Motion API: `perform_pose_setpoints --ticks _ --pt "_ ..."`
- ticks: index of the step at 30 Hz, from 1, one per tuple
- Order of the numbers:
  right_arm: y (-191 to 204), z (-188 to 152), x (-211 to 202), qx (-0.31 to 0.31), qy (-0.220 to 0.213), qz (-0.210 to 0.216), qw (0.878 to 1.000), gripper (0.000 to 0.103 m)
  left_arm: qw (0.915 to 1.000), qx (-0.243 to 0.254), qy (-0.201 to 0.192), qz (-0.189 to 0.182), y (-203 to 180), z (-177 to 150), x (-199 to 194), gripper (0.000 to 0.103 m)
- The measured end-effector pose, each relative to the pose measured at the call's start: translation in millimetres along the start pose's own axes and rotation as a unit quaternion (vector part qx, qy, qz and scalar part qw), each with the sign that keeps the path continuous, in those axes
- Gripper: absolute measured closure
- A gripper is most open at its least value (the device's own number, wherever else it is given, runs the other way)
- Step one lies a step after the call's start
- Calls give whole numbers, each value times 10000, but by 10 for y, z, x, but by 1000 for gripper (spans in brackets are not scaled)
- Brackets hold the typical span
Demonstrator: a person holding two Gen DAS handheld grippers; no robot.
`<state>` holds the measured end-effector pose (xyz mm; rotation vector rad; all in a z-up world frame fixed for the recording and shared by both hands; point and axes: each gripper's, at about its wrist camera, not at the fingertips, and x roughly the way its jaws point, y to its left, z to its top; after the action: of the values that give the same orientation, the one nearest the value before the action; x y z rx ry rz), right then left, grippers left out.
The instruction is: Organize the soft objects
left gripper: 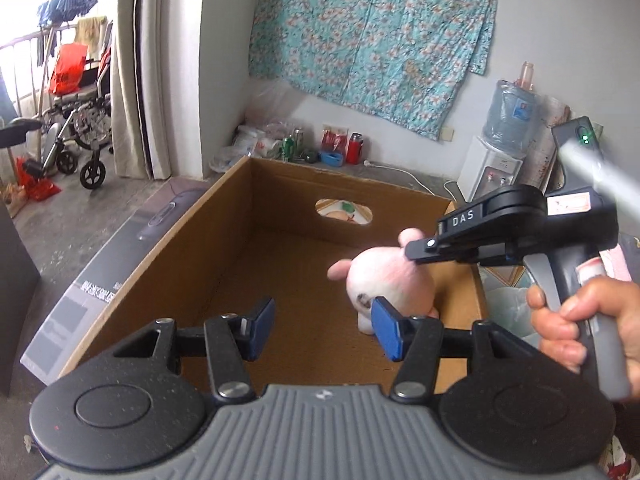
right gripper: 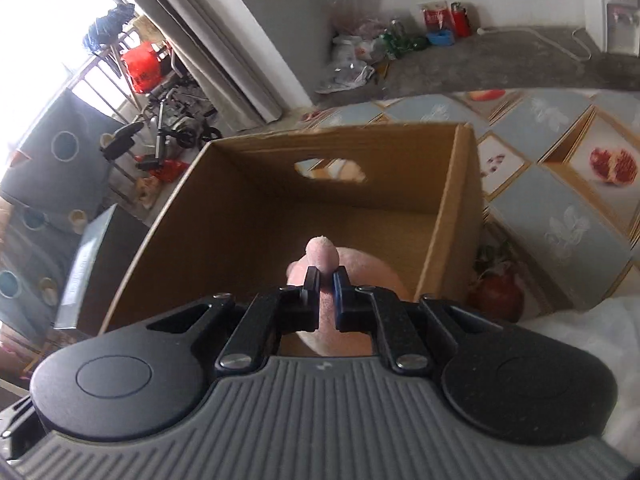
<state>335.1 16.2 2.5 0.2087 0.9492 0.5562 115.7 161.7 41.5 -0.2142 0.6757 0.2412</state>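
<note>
A pink and white plush toy (left gripper: 390, 280) hangs over the right side of an open cardboard box (left gripper: 224, 232). My right gripper (left gripper: 416, 254) comes in from the right, held by a hand (left gripper: 580, 320), and is shut on the plush's ear. In the right wrist view the same gripper (right gripper: 326, 280) pinches the pink plush (right gripper: 322, 252) above the box (right gripper: 256, 208). My left gripper (left gripper: 324, 320) hovers over the box's near end, its blue pads (left gripper: 386, 330) apart with nothing between them. The box floor looks bare.
The box sits on a patterned quilt (right gripper: 560, 184) with pomegranate prints. A dark flat carton (left gripper: 100, 280) lies along the box's left side. Cans, bags and a red bottle (left gripper: 354, 148) line the wall; a water dispenser (left gripper: 496, 160) stands at right, a wheelchair (left gripper: 76, 120) at left.
</note>
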Motion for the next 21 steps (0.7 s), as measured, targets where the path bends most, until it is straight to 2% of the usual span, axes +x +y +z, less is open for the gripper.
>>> perform_pose_setpoints --ticks 8,14,19,21 --pt "-148 299 210 -680 -289 -878 9934 98 10000 -61 55 9 -1 -75 49 48" --pt "-174 405 316 -1048 -446 -1112 9872 97 10000 8 97 -7 -12 -87 56 47" --pt "-108 360 188 -1240 -559 -1141 9841 87 9999 123 45 -50 -52 -104 15 42" --pt "-98 329 70 -1239 -666 -1079 9842 77 9998 164 25 -60 -86 -115 -9 42"
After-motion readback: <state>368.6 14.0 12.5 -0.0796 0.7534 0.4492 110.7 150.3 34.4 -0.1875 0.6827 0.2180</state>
